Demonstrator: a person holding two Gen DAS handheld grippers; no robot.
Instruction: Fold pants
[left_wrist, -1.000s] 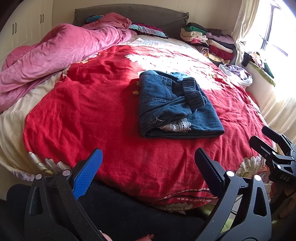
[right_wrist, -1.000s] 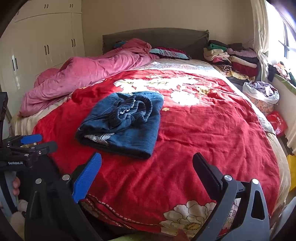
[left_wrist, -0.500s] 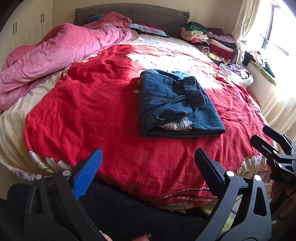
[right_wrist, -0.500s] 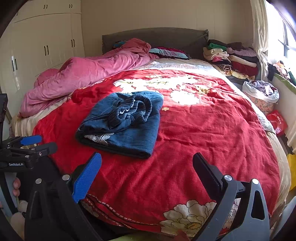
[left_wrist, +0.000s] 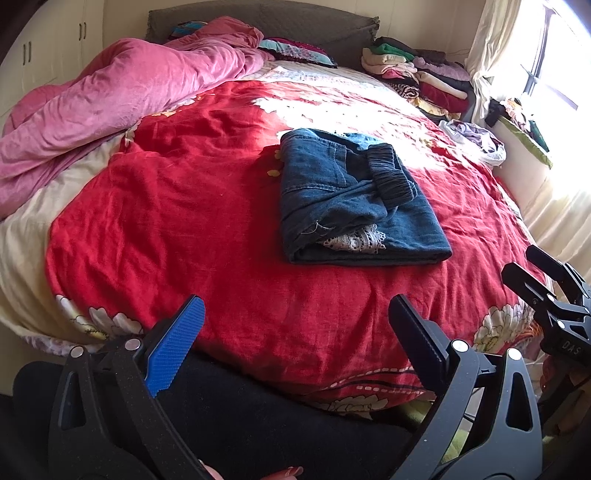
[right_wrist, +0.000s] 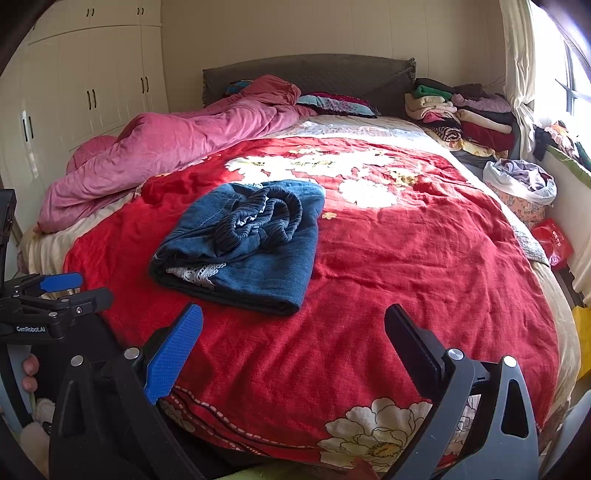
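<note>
Folded blue denim pants (left_wrist: 354, 206) lie on red floral bedspread (left_wrist: 207, 229); left hand-held gripper (left_wrist: 295, 325) and right hand-held gripper (right_wrist: 293, 332) both gape empty, well short of them.

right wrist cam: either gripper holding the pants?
No. The folded pants lie alone on the red bedspread, both grippers' jaws open and clear of them.

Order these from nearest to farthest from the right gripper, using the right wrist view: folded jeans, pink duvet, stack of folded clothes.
1. Folded jeans, ahead, slightly left of the right gripper.
2. Pink duvet, along the bed's left side.
3. Stack of folded clothes, far right, by the headboard.
</note>
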